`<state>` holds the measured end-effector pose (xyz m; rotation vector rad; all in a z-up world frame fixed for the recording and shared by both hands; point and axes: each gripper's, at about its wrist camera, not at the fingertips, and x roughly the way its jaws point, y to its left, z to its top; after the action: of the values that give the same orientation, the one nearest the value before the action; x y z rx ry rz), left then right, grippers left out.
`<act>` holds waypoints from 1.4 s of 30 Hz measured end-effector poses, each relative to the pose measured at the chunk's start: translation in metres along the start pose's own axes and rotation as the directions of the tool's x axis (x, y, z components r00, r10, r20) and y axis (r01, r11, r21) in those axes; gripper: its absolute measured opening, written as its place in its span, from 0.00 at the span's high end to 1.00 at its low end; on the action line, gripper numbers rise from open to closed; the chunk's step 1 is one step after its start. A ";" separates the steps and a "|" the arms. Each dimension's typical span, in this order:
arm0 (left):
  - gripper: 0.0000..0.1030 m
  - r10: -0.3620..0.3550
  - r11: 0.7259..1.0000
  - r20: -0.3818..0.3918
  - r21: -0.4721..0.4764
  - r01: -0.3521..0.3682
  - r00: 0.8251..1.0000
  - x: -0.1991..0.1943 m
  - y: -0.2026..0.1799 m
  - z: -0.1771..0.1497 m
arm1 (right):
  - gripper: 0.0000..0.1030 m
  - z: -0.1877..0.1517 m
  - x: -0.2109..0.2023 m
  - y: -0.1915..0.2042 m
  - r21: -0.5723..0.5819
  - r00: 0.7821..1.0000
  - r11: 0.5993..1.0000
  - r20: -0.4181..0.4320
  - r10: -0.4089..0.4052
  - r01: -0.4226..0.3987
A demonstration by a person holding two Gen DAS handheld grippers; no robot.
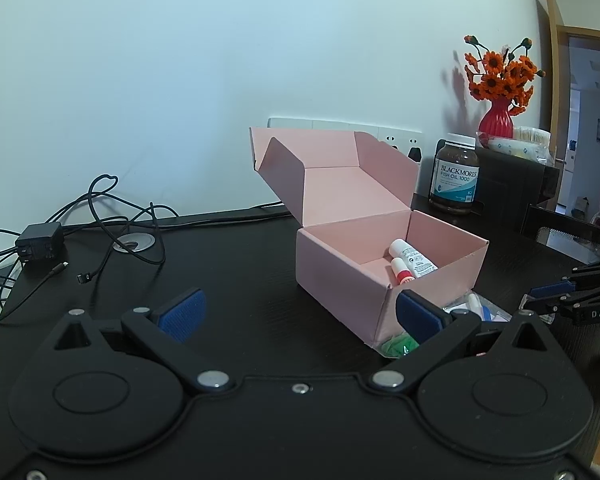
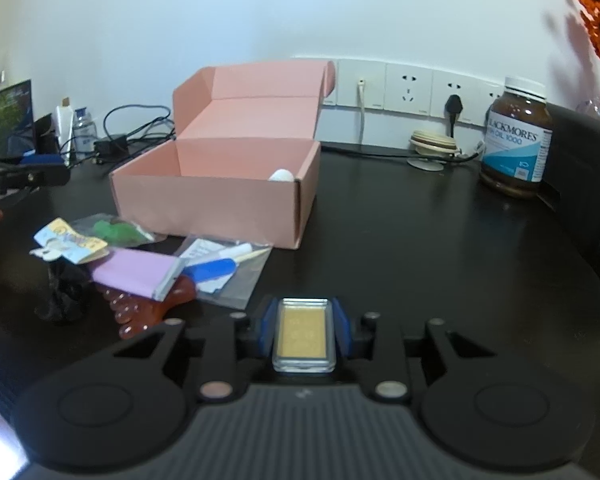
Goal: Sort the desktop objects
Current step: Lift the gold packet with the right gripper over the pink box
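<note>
Desk: dark, matt, faint wood-like grain seen in the left wrist view.
Pink box: matt cardboard, smooth, creased at the folds.
Right claw: matt black plastic links, bright metal rivets, blue ribbed pads; a clear glossy plastic case with a dull gold insert is pressed between the pads.
Left claw: same matt black plastic, blue textured pads.
Zip bag: thin clear plastic, glossy.
Purple packet: smooth, matt, silvery end.
Bottle: brown, glossy, paper label, white plastic cap.
Vase: red, glossy, ribbed.
</note>
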<state>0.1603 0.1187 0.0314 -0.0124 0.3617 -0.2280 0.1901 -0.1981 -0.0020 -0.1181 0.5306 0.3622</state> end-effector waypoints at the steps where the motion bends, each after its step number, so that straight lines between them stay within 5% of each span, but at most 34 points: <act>1: 0.00 0.000 1.000 0.000 -0.001 0.000 1.000 0.000 0.000 0.000 | 0.71 0.001 -0.001 -0.001 0.006 1.000 1.000 0.007 -0.001 0.000; 19: 0.00 -0.001 1.000 0.000 0.004 0.001 1.000 0.000 0.001 0.000 | 0.71 0.026 -0.019 -0.003 0.005 0.994 0.999 0.108 -0.034 0.034; 33: 0.00 -0.005 1.000 -0.001 -0.004 0.005 1.000 0.001 0.002 0.000 | 0.71 0.070 -0.026 0.019 -0.118 0.984 0.993 0.180 0.001 0.021; 42: 0.00 -0.008 1.000 -0.001 -0.006 0.008 1.000 0.001 0.002 -0.001 | 0.71 0.096 -0.004 0.038 -0.213 0.989 0.977 0.146 0.019 0.013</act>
<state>0.1609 0.1202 0.0307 -0.0200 0.3632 -0.2345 0.2186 -0.1441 0.0817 -0.2955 0.3448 0.4269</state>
